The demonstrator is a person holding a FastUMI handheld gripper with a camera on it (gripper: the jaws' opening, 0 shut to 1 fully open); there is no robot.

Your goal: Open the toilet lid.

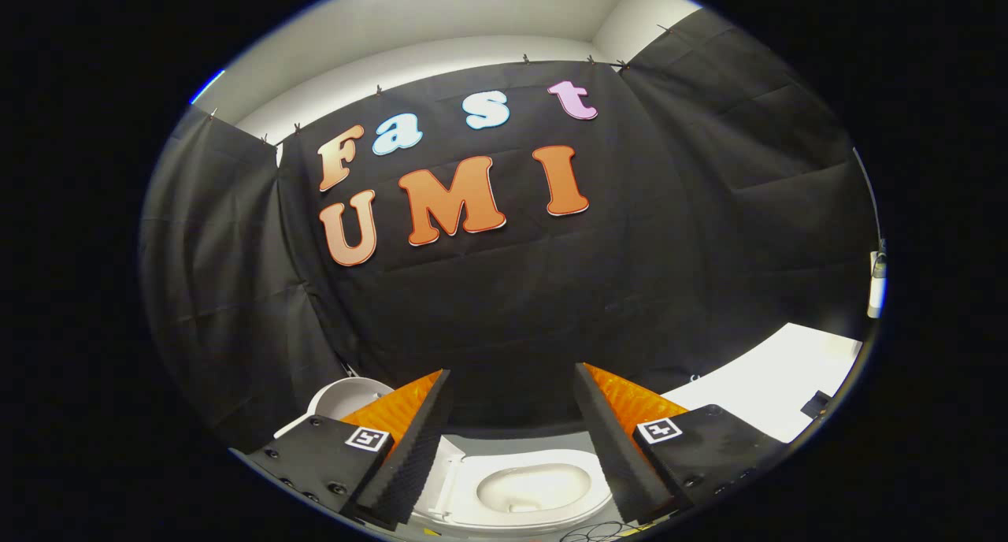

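Note:
A small white toilet point(535, 487) lies low between my fingers, seen from above, with its seat ring and open bowl showing. A white rounded lid point(346, 396) stands tilted up at the toilet's left end, partly hidden behind my left finger point(409, 439). My gripper point(512, 370) is open, with a wide gap. The fingers reach out above the toilet and touch nothing; nothing is held between them.
The black cloth wall hangs close ahead and wraps round both sides. A white flat surface point(772, 384) lies to the right of the toilet with a small dark object point(815, 404) on it. Thin dark cables point(591, 534) lie just in front of the toilet.

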